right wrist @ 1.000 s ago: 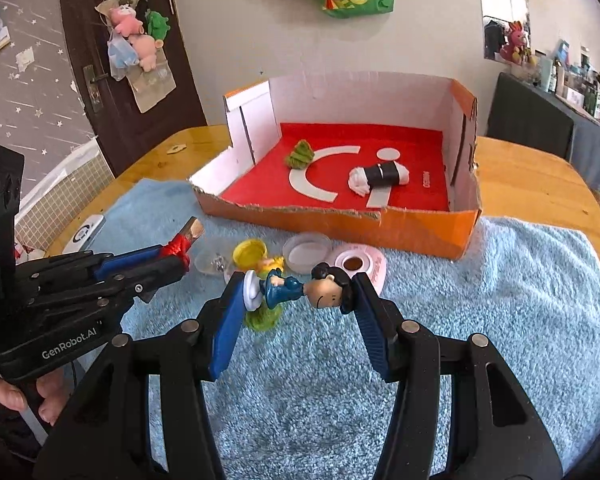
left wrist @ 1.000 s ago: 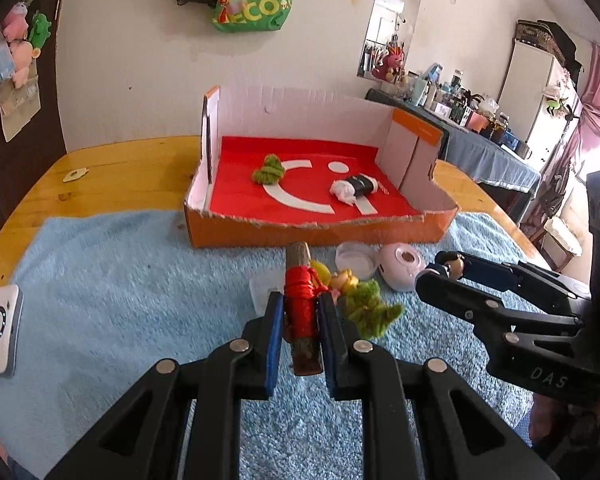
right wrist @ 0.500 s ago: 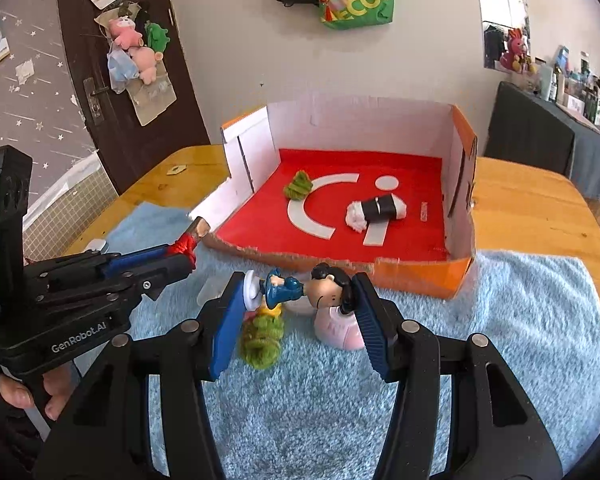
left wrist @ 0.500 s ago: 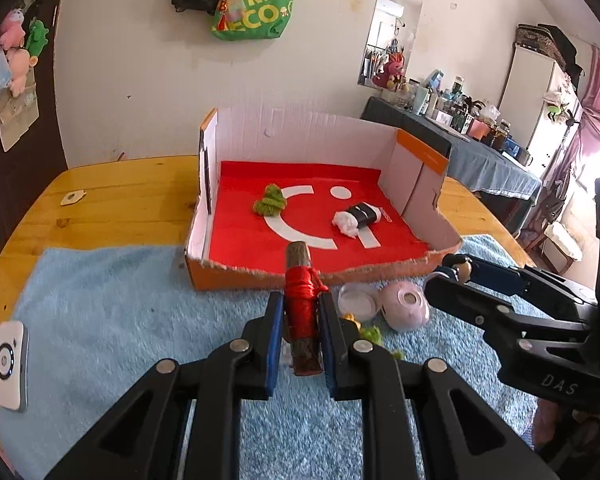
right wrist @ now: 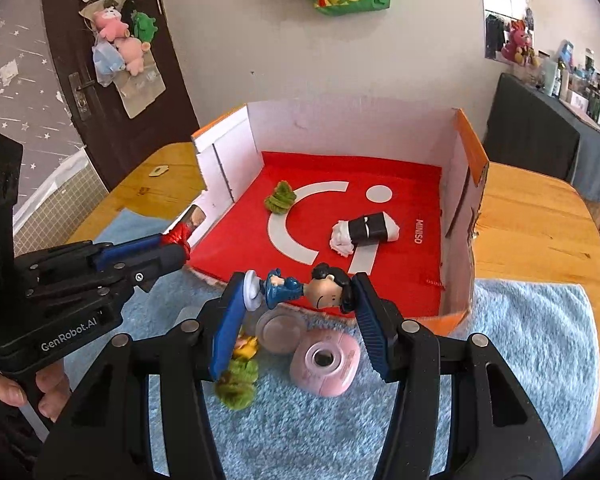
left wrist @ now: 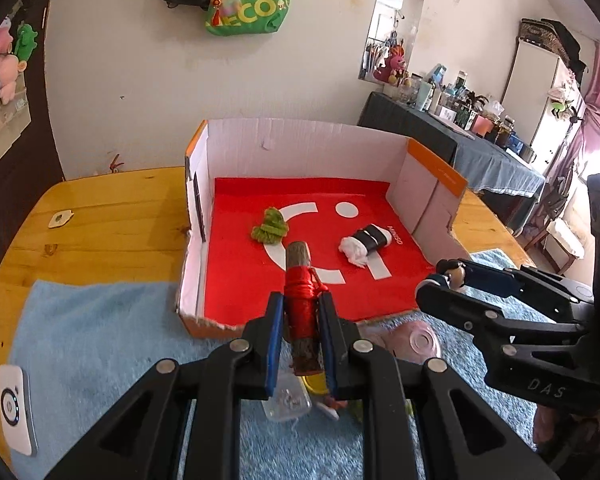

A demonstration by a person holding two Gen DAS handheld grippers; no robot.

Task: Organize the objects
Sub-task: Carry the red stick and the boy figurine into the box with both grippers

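Left gripper: jaws clamped on red-wrapped stick, frame centre. Right gripper: jaws part-spread, pinching figurine lengthwise. Both poised at open box front edge, likely for deposit inside.

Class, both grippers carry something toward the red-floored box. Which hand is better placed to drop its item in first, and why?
Probably the left. The left gripper holds the red-wrapped stick, whose tip already overhangs the box floor. The right gripper, clamping the figurine, sits just short of the torn front edge.
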